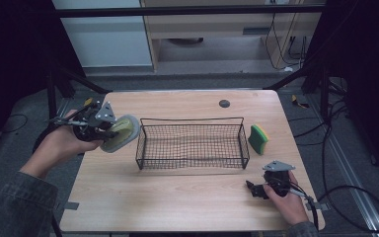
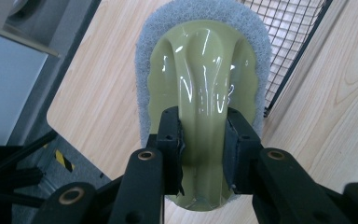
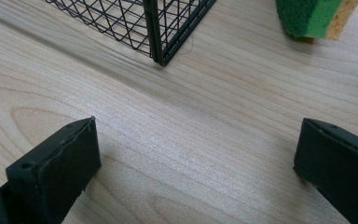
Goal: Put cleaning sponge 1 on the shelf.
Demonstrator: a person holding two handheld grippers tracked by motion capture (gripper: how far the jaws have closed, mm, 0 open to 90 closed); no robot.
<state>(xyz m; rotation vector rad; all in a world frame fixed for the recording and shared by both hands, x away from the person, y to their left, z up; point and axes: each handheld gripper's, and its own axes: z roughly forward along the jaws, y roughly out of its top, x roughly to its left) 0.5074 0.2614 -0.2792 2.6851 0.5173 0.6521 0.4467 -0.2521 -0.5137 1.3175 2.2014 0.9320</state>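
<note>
In the high view, the left tongs (image 1: 109, 129) sit at the left of the frame, above the left edge of the wooden counter (image 1: 177, 197), clamped on a pale green scrubber with a grey pad (image 1: 121, 133). The scrubber hangs just left of the black wire basket (image 1: 192, 143), which stands mid-frame. A green and yellow sponge (image 1: 258, 138) stands on edge just right of the basket. The right tongs (image 1: 252, 189) rest low on the counter at the lower right, pointing left.

In the left gripper view, the two black jaws press both sides of the scrubber's (image 2: 203, 93) glossy green handle at centre frame; its grey pad rims the handle. The basket's (image 2: 293, 42) mesh is at the upper right, counter wood below.

In the right gripper view, the jaws stand wide apart at the lower corners with bare counter (image 3: 191, 140) between them. A basket corner (image 3: 158, 32) shows at the top, the sponge (image 3: 314, 16) at the upper right.
</note>
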